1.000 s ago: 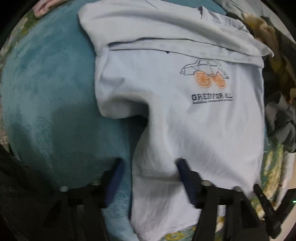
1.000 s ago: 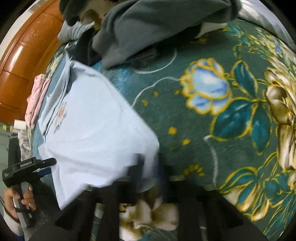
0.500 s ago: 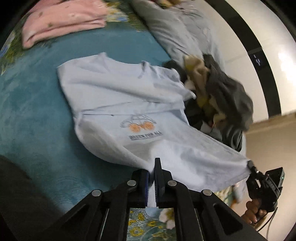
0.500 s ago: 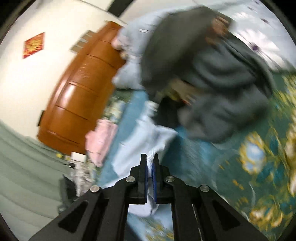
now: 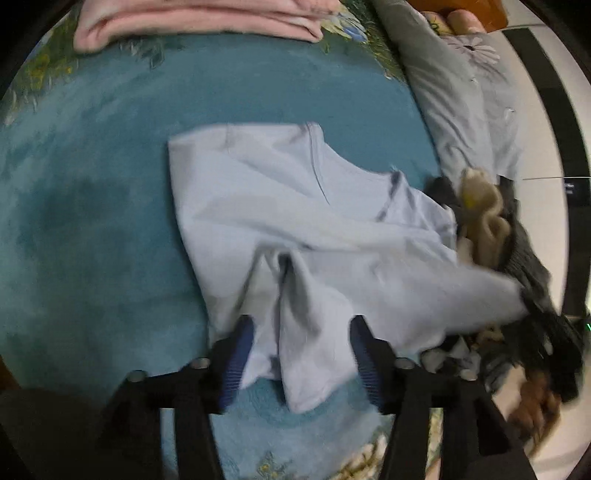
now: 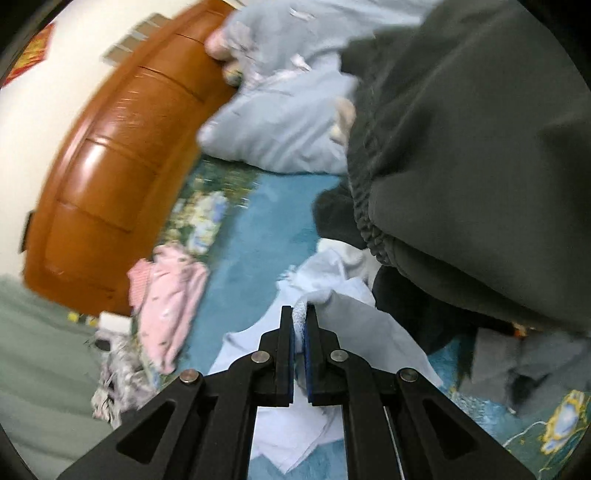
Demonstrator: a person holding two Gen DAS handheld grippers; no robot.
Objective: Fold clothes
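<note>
A light blue T-shirt (image 5: pixel 280 206) lies on the teal blanket (image 5: pixel 92 206), its lower part doubled up over the upper part. My left gripper (image 5: pixel 301 328) is open, its blue-padded fingers (image 5: pixel 240 350) astride a loose fold of the shirt. My right gripper (image 6: pixel 299 314) is shut on the shirt's hem (image 6: pixel 301 308), with the shirt (image 6: pixel 354 328) hanging below and to the right of it. The right gripper also shows in the left wrist view (image 5: pixel 546 332) holding the shirt's right corner.
A folded pink garment (image 5: pixel 199 18) lies at the blanket's far edge, also in the right wrist view (image 6: pixel 170 295). A pile of dark grey clothes (image 6: pixel 461 166) and a beige item (image 5: pixel 484 214) lies right of the shirt. A grey pillow (image 5: pixel 461 92) and wooden headboard (image 6: pixel 110 166) lie beyond.
Both grippers carried the shirt's bottom hem up over the shirt. The left gripper, shut on the hem half a second ago, has opened and let it drop. The right stays shut on it.
</note>
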